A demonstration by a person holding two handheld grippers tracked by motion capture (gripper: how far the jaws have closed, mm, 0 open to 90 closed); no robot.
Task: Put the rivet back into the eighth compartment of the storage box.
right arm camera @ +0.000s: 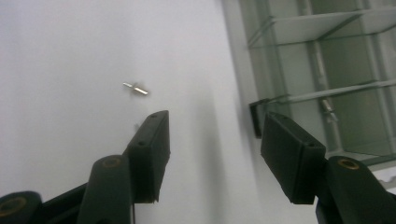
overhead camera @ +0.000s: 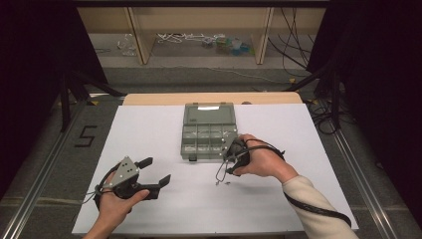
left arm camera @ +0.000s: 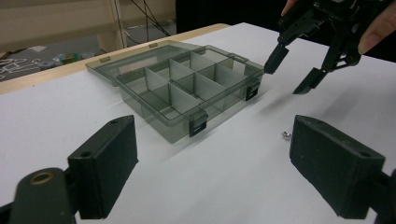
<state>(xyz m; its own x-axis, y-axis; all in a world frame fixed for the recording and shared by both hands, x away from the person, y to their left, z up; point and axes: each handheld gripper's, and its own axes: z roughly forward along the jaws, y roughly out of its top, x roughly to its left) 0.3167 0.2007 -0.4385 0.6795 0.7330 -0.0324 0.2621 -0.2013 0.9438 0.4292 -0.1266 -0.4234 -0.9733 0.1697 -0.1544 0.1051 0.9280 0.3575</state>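
Right gripper (right arm camera: 212, 140) hovers, jaws open and empty, between screw (right arm camera: 136, 88) and box (left arm camera: 187, 88); left gripper (left arm camera: 215, 163) open too.

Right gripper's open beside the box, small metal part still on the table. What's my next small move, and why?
Probably shift the right gripper toward the small metal pin and lower its open jaws around it. The pin lies loose on the white table, outside the open compartment box, and nothing sits between the jaws.

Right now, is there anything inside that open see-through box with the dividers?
One small metal piece lies in a compartment of the compartment box near the right gripper. The other compartments look empty in the left gripper view, though the tinted walls could hide tiny parts.
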